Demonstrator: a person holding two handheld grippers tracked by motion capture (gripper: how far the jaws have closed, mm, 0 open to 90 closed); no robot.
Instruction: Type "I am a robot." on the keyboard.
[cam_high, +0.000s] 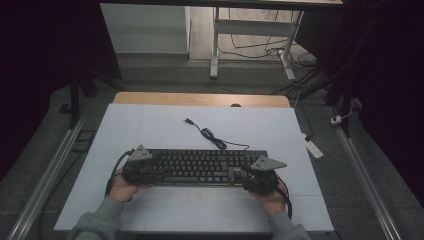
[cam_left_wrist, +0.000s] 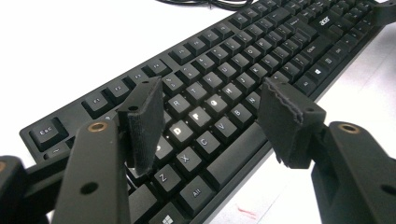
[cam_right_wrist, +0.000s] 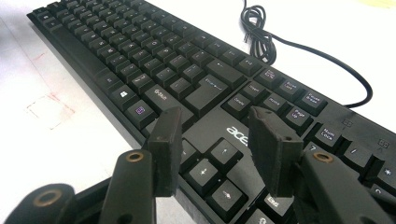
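Keyboard (cam_right_wrist: 140, 56), black, "acer" logo beside arrow keys, "Esc" key legible

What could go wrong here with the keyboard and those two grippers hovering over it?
The left gripper has open jaws right above the keyboard; lowered, the pads might press or snag keycaps. The right gripper sits over the arrow keys, likely the same hazard. The cable lies coiled loose behind, so moving the keyboard may drag it.

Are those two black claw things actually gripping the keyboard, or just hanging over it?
Nothing is held. The left hand-held gripper and the right hand-held gripper hover over the ends of the keyboard, jaws apart with only keys showing between them.
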